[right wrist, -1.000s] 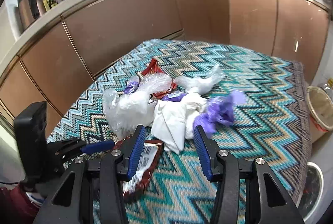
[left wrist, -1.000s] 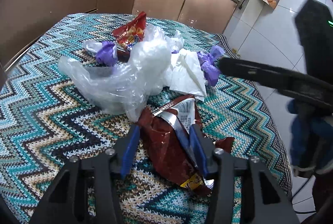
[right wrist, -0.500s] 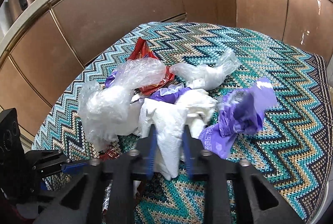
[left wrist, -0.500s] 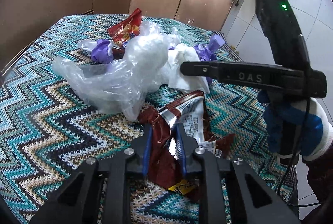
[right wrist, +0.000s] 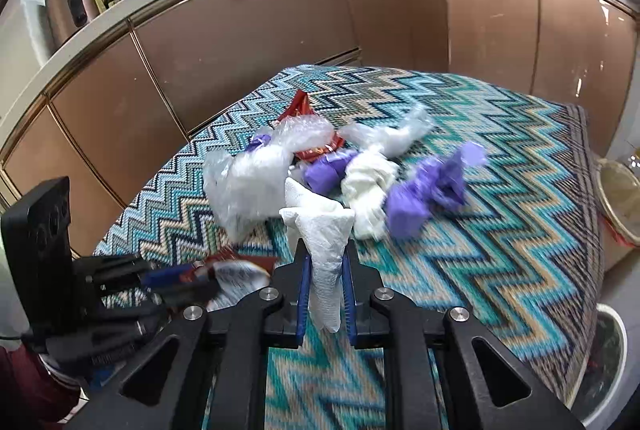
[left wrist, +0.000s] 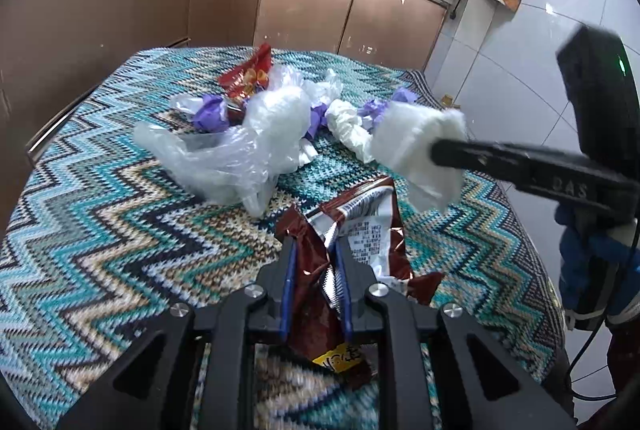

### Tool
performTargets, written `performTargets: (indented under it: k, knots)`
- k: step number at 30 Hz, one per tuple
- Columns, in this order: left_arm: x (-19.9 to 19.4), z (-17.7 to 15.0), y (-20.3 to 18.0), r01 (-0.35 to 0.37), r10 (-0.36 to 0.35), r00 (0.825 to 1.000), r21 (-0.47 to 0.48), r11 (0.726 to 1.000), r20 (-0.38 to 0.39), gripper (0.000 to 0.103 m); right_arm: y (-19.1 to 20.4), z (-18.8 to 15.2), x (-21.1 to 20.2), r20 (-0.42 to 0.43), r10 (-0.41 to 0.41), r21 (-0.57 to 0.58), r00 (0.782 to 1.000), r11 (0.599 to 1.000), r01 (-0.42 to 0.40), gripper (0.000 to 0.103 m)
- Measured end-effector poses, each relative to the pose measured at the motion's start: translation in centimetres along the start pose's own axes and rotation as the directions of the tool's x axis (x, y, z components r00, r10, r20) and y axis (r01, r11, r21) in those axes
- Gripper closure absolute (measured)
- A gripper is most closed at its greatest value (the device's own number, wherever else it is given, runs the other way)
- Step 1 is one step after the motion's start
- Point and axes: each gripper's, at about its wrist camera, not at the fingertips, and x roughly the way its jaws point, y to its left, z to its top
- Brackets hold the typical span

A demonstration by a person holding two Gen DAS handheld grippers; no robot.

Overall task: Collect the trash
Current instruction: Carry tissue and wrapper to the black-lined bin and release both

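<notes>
So far the collecting looks barely begun, judging by how much still lies on the table [right wrist: 520,230]: two pieces are gripped, none can be seen put away. The left gripper [left wrist: 316,250] has its jaws drawn in narrow around a brown snack wrapper [left wrist: 360,230], pinched at its crumpled top, near the table's near edge in the left wrist view; the wrapper's lower part hangs below the fingers, and whether it is clear of the cloth I cannot tell. The right gripper [right wrist: 326,262] is likewise nearly closed, clamping a white paper napkin [right wrist: 324,230] that stands up between its blue pads and looks raised off the table.

Left to gather, bunched around the table's middle: a clear plastic bag [left wrist: 248,146], a red snack packet [left wrist: 248,74] toward the far edge, a twisted white tissue [right wrist: 368,182], a second crumpled clear film [right wrist: 388,136], and purple wrappers [right wrist: 428,186], the largest nearest the right edge in the right wrist view. A bin [right wrist: 604,362] shows on the floor past the table's right edge, a likely place for the held pieces
</notes>
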Motion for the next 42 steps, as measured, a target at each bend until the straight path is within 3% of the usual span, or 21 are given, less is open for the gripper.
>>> performTargets:
  k: [9, 16, 19, 25, 31, 37, 42]
  knots:
    - [-4.6, 0.8, -3.3, 0.001, -0.005, 0.997, 0.055, 0.998, 0.072, 0.087, -1.7, -4.1, -7.7, 0.092, -0.053, 0.071, 0.994, 0.996, 0.047, 0.091]
    - [-3.7, 3.5, -9.8, 0.075, -0.085, 0.994, 0.152, 0.986, 0.065, 0.087, -6.7, -7.8, -14.0, 0.171, -0.168, 0.206, 0.971, 0.97, 0.132, 0.091]
    - [-1.5, 5.0, -14.0, 0.128, -0.138, 0.99, 0.216, 0.968, 0.031, 0.087, -9.5, -9.4, -16.0, 0.176, -0.235, 0.276, 0.956, 0.944, 0.182, 0.091]
    - [4.7, 7.8, -22.1, 0.227, -0.212, 0.974, 0.31, 0.923, -0.081, 0.087, -16.6, -12.7, -18.4, 0.129, -0.395, 0.419, 0.91, 0.853, 0.311, 0.091]
    - [13.7, 9.0, -31.9, 0.292, -0.222, 0.95, 0.376, 0.879, -0.218, 0.087, -23.6, -15.1, -17.1, 0.036, -0.468, 0.519, 0.883, 0.764, 0.384, 0.091]
    - [21.1, 8.8, -36.8, 0.315, -0.2, 0.927, 0.368, 0.875, -0.317, 0.082, -28.5, -16.7, -14.6, -0.054, -0.504, 0.552, 0.862, 0.704, 0.446, 0.088]
    - [25.9, 8.3, -38.8, 0.329, -0.187, 0.903, 0.344, 0.88, -0.386, 0.075, -32.1, -17.8, -12.7, -0.111, -0.522, 0.577, 0.846, 0.659, 0.482, 0.086]
